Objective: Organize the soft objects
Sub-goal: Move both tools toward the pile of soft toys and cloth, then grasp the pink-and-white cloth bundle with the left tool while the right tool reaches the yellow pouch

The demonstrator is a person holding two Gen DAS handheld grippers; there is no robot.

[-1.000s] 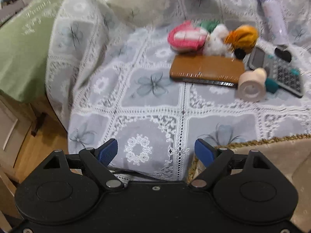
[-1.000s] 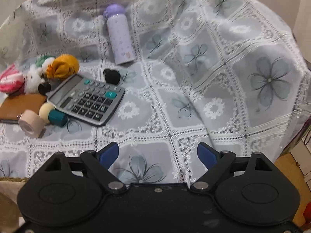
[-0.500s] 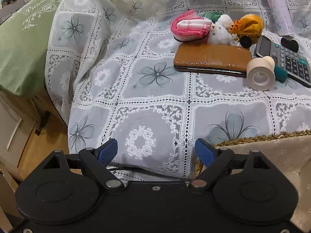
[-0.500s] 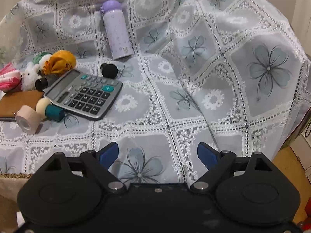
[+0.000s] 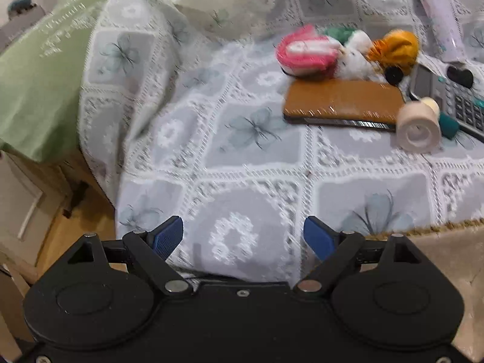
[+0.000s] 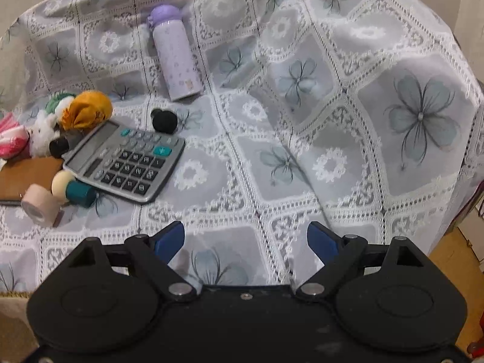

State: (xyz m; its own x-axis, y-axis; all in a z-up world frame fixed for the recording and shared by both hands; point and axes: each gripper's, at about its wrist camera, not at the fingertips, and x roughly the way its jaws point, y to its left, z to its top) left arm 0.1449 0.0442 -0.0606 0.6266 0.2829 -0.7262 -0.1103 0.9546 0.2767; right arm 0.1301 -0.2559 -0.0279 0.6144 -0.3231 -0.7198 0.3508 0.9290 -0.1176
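A pink and white soft toy [image 5: 305, 53], a white plush [image 5: 355, 57], a green soft piece [image 5: 337, 32] and an orange cloth pouch [image 5: 393, 50] lie clustered at the back of the lace-covered seat. They also show in the right wrist view: pink toy [image 6: 10, 139], white plush [image 6: 44, 133], orange pouch [image 6: 87, 109]. My left gripper [image 5: 243, 237] is open and empty, well in front of them. My right gripper [image 6: 246, 240] is open and empty, to their right.
A brown wallet [image 5: 341, 103], a tape roll [image 5: 419, 128], a calculator [image 6: 125, 160], a purple bottle [image 6: 175, 54], a black round item [image 6: 163, 119] and a teal-and-cream item [image 6: 74, 189] lie on the cloth. A woven basket rim [image 5: 429, 230] is at lower right. A green cushion [image 5: 36, 84] lies left.
The left view has swung and blurred, with the toys now sitting lower and further right. The right gripper has moved slightly closer to the cloth. Both grippers stay open.
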